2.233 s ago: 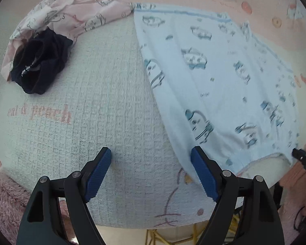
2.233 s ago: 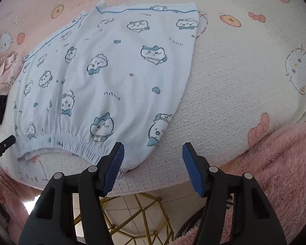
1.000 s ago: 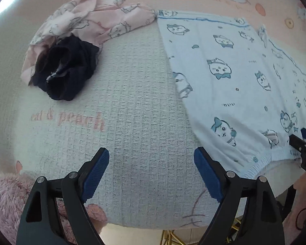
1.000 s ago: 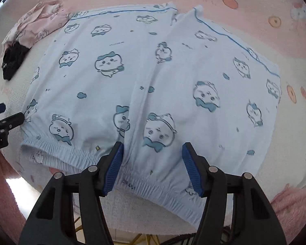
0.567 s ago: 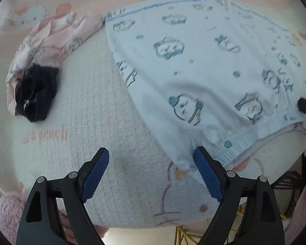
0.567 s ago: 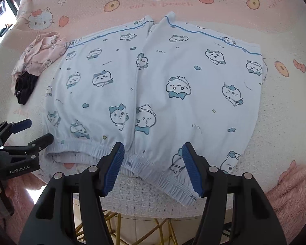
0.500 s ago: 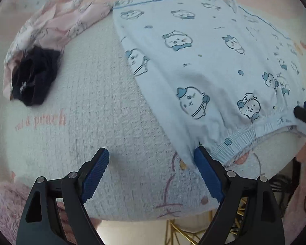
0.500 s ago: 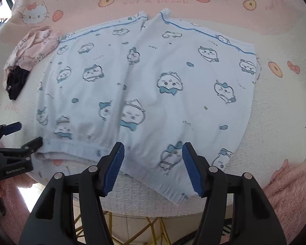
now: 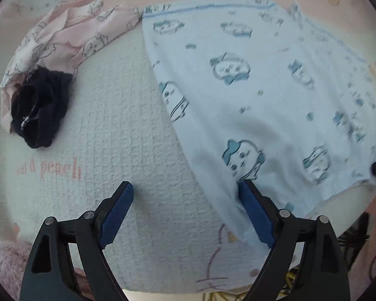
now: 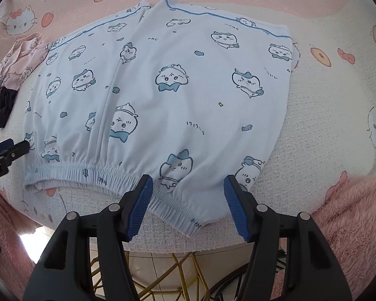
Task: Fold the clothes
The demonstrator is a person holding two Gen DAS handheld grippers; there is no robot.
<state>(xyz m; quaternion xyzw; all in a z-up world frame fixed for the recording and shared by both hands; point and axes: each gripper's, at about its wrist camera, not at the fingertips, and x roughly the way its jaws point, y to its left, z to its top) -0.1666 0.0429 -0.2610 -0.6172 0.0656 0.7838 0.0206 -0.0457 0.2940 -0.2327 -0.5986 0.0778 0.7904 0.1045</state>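
The light blue shorts (image 10: 178, 95) with a cartoon print lie flat on the tabletop (image 10: 320, 130), which carries a white and pink cloth. The elastic waistband (image 10: 107, 175) is at the near edge and the 2 leg openings are at the far side.

The right wrist view shows the whole garment, with the centre seam and both legs. It also shows the left gripper (image 10: 5, 150) at the left end of the waistband, a pink fluffy blanket (image 10: 351, 213) at the near right and a gold wire frame (image 10: 178, 271) under the tabletop. The left wrist view shows only the left half of the shorts (image 9: 263, 95), a little blurred. It shows more clearly the 2 other clothes at the far left: 1 pink printed garment (image 9: 67, 35) and 1 dark crumpled garment (image 9: 40, 110) lying against it.

The right gripper (image 10: 188, 198) has its jaws open, standing over the right part of the waistband and holding nothing. The jaws of the left gripper (image 9: 185, 210) are open too, and its right finger (image 9: 255, 215) is at the left edge of the shorts.
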